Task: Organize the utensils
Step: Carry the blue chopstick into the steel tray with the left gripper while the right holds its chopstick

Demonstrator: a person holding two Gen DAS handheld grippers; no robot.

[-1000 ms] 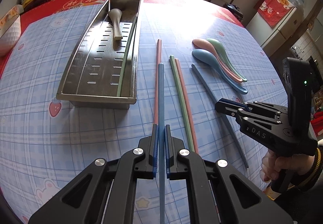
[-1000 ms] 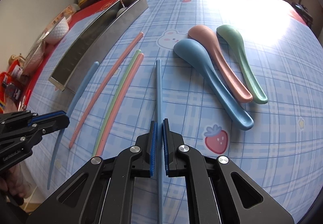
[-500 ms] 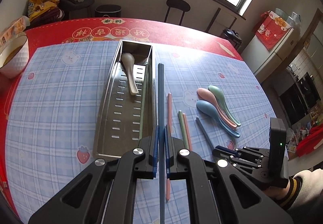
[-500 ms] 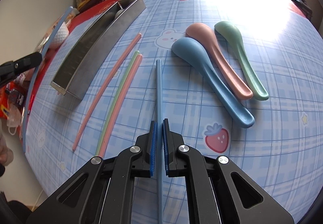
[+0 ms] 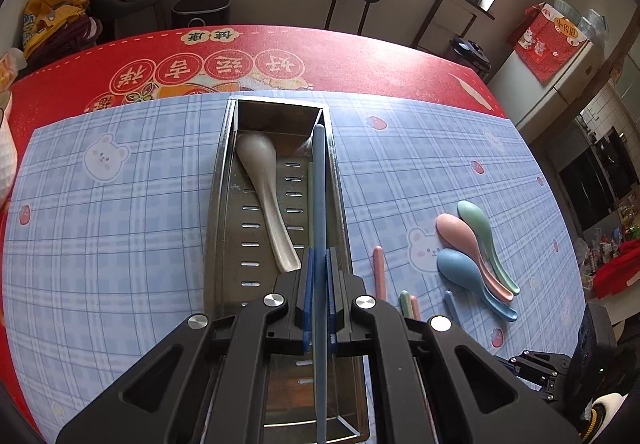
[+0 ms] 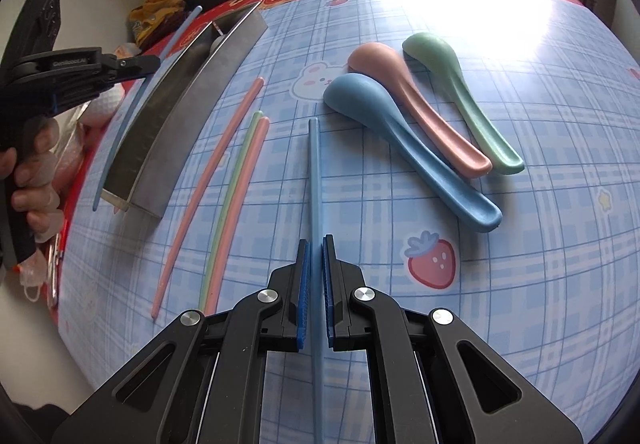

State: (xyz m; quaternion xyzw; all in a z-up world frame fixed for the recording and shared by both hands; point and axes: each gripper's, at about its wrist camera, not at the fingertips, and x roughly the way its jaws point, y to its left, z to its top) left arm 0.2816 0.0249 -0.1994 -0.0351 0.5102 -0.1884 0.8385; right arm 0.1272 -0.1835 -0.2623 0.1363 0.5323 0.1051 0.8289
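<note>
Presently, two wrist views are on record, taken left to right.

Left side: the left gripper is clenched on a blue chopstick, the pads pressing its shaft at about mid-length. The stick runs forward over the steel tray, close along the tray's right wall, its far tip near the far end. It appears to be held above the tray rather than resting in it; contact with the floor cannot be confirmed. A grey spoon and a green chopstick already lie inside.

Handling judgement: the chopstick is light, stiff and smooth, probably plastic, and liable to swivel or slide between the pads if gripped off-centre. A mid-shaft hold, as seen, keeps it level. It should tolerate a short drop.

Right side: the right gripper is closed on a second blue chopstick, which lies along the blue checked cloth; the grip sits toward the near half, so the far end may sag on lifting. On the cloth also lie two pink chopsticks, another green chopstick, and blue, pink and green spoons.
</note>
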